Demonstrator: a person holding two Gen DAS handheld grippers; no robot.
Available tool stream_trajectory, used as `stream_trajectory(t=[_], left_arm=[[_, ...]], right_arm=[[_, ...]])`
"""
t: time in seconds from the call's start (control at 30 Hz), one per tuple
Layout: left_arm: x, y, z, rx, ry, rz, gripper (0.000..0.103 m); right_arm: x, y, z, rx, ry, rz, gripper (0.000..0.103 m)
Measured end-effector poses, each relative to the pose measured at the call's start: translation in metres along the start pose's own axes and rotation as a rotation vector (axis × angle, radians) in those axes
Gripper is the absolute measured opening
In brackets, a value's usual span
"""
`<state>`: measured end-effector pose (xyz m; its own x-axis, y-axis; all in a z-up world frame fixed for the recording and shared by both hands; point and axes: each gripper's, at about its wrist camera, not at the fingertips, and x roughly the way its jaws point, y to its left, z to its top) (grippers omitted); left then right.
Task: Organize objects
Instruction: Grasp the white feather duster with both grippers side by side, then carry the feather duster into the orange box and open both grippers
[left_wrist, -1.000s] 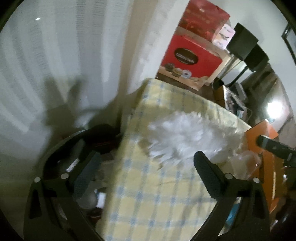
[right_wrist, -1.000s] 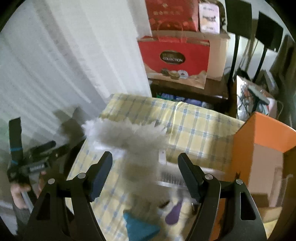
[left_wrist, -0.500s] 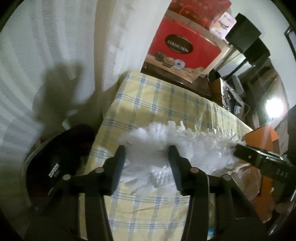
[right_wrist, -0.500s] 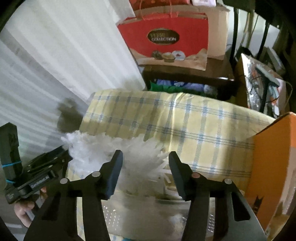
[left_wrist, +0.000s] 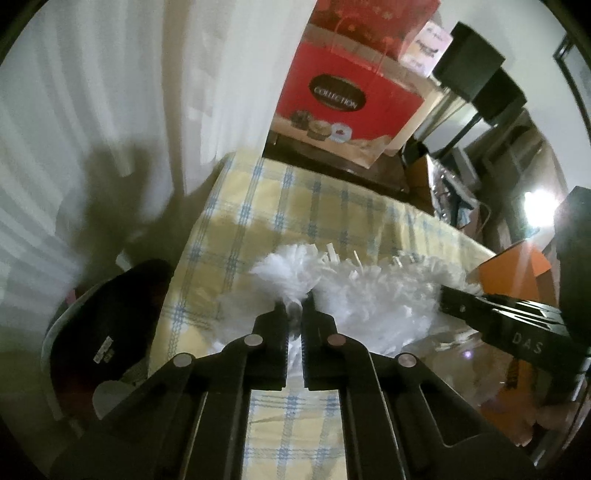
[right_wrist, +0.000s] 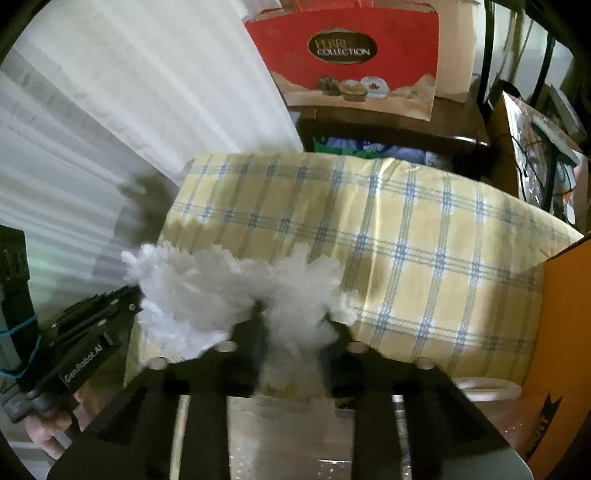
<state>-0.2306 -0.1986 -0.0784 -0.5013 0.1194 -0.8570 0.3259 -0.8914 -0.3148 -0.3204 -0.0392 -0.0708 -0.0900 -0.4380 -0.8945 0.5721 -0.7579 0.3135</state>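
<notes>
Both grippers are clamped on the white fluffy duster, which lies across the near part of the yellow checked table. The left gripper has just been closing and its jaws are now pressed nearly together, pinching a tuft at the left end of the fluff. The right gripper has likewise just been closing; its jaws squeeze a clump at the fluff's right part, strands bulging out on either side. In the right wrist view the left gripper's body comes in from the left, touching the fluff. An orange box stands at the right edge of the table, and a clear plastic container sits near it, its contents too blurred to read. Judgement: this is the grasp just before a lift. The fibres are soft and may slip or pull out, so both grips should stay firm and both hands rise together, level, without stretching it apart. Whether a rigid handle is caught cannot be told.
</notes>
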Motion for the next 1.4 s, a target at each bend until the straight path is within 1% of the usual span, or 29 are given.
stream_trajectory(t=[0.07, 0.17, 0.33, 0.53, 0.63, 0.73, 0.87, 1.07, 1.17, 1.27, 1.4], left_arm=[[-0.009, 0.0, 0.002, -0.008, -0.019, -0.016, 0.004], [-0.03, -0.002, 0.005, -0.018, -0.06, -0.042, 0.004], [-0.075, -0.007, 0.015, -0.026, -0.142, -0.084, 0.004], [-0.127, -0.02, 0.022, -0.016, -0.23, -0.134, 0.004], [-0.147, -0.029, 0.023, 0.0, -0.257, -0.157, 0.004], [-0.163, -0.04, 0.02, 0.019, -0.264, -0.185, 0.004], [-0.179, -0.064, 0.012, 0.055, -0.27, -0.227, 0.004], [-0.187, -0.107, -0.007, 0.105, -0.273, -0.292, 0.004], [-0.187, -0.132, -0.017, 0.136, -0.259, -0.336, 0.004], [-0.181, -0.16, -0.029, 0.166, -0.23, -0.382, 0.004], [-0.167, -0.192, -0.042, 0.205, -0.186, -0.415, 0.004]], right_arm=[[-0.007, 0.0, 0.001, 0.001, -0.019, 0.011, 0.01], [-0.02, 0.003, 0.004, -0.008, -0.049, 0.019, 0.009], [-0.051, 0.012, 0.009, -0.019, -0.115, 0.051, 0.008], [-0.099, 0.025, 0.014, -0.04, -0.191, 0.086, 0.008], [-0.124, 0.032, 0.014, -0.055, -0.229, 0.089, 0.008], [-0.148, 0.036, 0.013, -0.065, -0.263, 0.087, 0.008], [-0.177, 0.032, 0.006, -0.065, -0.301, 0.083, 0.008], [-0.21, 0.018, -0.014, -0.073, -0.328, 0.013, 0.007], [-0.225, 0.001, -0.027, -0.053, -0.345, -0.01, 0.007], [-0.243, -0.024, -0.037, -0.013, -0.367, -0.02, 0.007], [-0.255, -0.057, -0.048, 0.035, -0.375, -0.029, 0.007]])
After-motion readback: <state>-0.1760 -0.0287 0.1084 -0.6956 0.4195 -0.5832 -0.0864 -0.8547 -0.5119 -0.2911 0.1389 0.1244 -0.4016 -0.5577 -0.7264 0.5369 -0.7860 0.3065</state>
